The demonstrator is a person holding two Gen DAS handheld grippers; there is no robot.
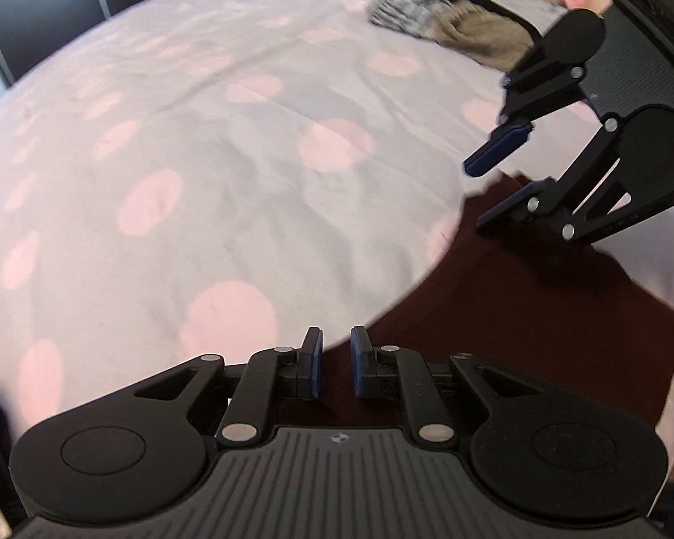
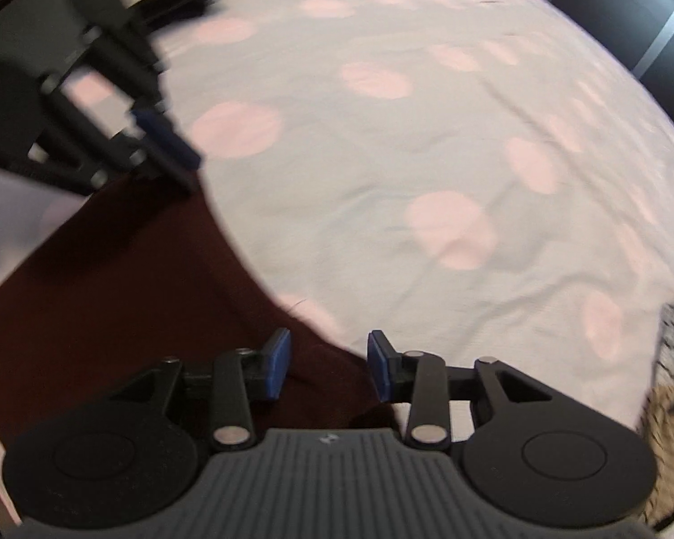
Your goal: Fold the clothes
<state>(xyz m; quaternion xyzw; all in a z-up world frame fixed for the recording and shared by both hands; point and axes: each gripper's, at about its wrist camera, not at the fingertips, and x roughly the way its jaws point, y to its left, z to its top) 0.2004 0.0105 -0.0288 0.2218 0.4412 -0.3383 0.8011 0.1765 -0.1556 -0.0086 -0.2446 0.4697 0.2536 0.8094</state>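
Observation:
A dark maroon garment [image 1: 530, 314] lies flat on the bed at the near right edge; it also shows in the right wrist view [image 2: 126, 283] at lower left. My left gripper [image 1: 337, 366] hovers over the garment's near edge with a narrow gap between its blue pads, holding nothing. My right gripper [image 2: 328, 366] is open over the garment's corner, empty. It also shows in the left wrist view [image 1: 498, 184] above the garment's far corner. The left gripper shows blurred in the right wrist view [image 2: 175, 161].
The bed has a white cover with pink dots [image 1: 211, 170]. A heap of beige and striped clothes [image 1: 458, 27] lies at the far side, also at the right edge of the right wrist view [image 2: 671, 404]. Dark cabinets [image 1: 40, 4] stand beyond the bed.

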